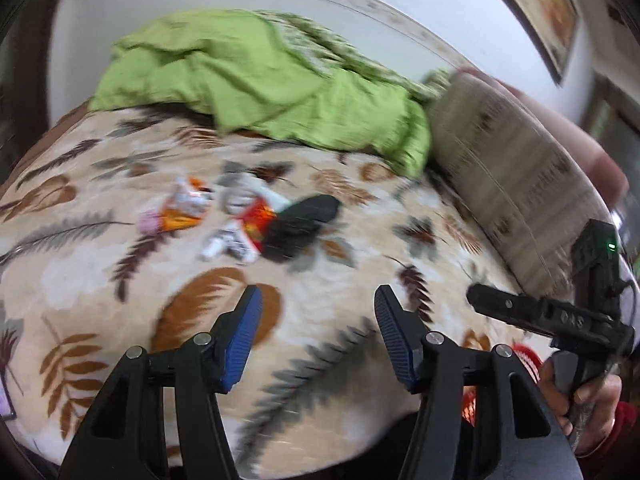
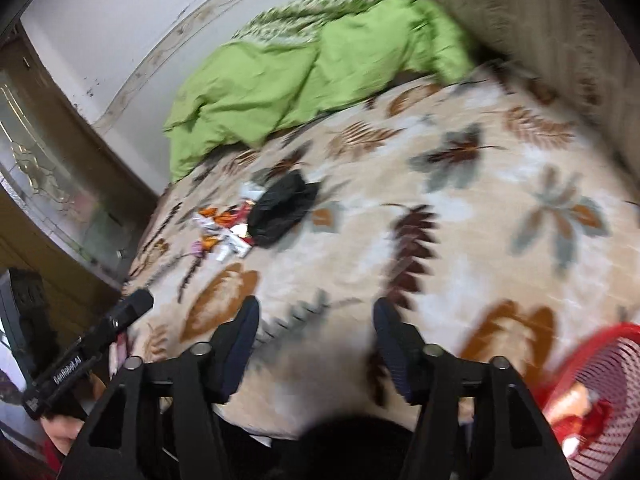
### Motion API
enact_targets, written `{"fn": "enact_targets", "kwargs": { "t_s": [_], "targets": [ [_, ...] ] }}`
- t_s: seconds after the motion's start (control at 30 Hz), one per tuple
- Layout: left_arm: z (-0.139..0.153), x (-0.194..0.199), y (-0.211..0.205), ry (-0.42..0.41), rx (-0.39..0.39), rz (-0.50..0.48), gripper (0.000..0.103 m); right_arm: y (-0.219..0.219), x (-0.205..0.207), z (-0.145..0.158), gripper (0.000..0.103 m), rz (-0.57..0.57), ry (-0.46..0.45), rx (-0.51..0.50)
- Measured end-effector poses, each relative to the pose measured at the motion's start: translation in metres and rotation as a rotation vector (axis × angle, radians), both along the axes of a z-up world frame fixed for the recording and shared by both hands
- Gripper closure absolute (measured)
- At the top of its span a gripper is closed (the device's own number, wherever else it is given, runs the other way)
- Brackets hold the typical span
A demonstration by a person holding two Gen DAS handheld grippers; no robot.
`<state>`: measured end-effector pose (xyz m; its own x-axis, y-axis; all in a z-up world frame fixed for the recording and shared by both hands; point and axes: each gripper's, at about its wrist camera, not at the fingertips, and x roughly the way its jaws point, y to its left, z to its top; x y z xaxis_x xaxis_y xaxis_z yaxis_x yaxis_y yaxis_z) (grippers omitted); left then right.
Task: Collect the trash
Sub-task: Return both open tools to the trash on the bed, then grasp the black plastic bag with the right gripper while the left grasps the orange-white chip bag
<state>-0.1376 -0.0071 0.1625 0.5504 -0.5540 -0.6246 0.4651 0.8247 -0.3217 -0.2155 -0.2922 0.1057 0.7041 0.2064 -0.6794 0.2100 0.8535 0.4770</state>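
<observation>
A pile of trash lies on a leaf-patterned bed: orange and white wrappers (image 1: pixel 185 206), a red wrapper (image 1: pixel 260 218), white scraps (image 1: pixel 224 242) and a crumpled black plastic bag (image 1: pixel 302 226). The right wrist view shows the same wrappers (image 2: pixel 224 228) and black bag (image 2: pixel 282 208) further off, left of centre. My left gripper (image 1: pixel 318 310) stands open over the bedspread, short of the pile, nothing between its blue pads. My right gripper (image 2: pixel 316 320) is open too, its jaws bare. Each tool shows in the other's view: the right one (image 1: pixel 532 312) at the right edge, the left one (image 2: pixel 92 348) at lower left.
A green blanket (image 1: pixel 256 76) is bunched at the far side of the bed. A striped pillow (image 1: pixel 512 184) lies at the right. A red mesh basket (image 2: pixel 592 396) with something inside sits at the lower right of the right wrist view. A wooden door (image 2: pixel 52 184) stands left.
</observation>
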Motion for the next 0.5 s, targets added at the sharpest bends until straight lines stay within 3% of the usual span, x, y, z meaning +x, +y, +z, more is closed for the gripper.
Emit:
{"fn": "enact_targets", "kwargs": {
  "t_s": [0.17,0.4,0.5],
  "targets": [
    [-0.005,0.016,0.025,0.001,-0.007,0.062,0.046,0.012,0.075,-0.022,0.028,0.012,0.007,0.116],
    [-0.02,0.032,0.043,0.028,-0.014,0.084,0.046,0.006,0.163,-0.087,0.028,-0.09,0.05,0.414],
    [-0.027,0.041,0.047,0.045,-0.018,0.092,0.046,0.01,0.185,-0.1,0.028,-0.11,0.054,0.417]
  ]
}}
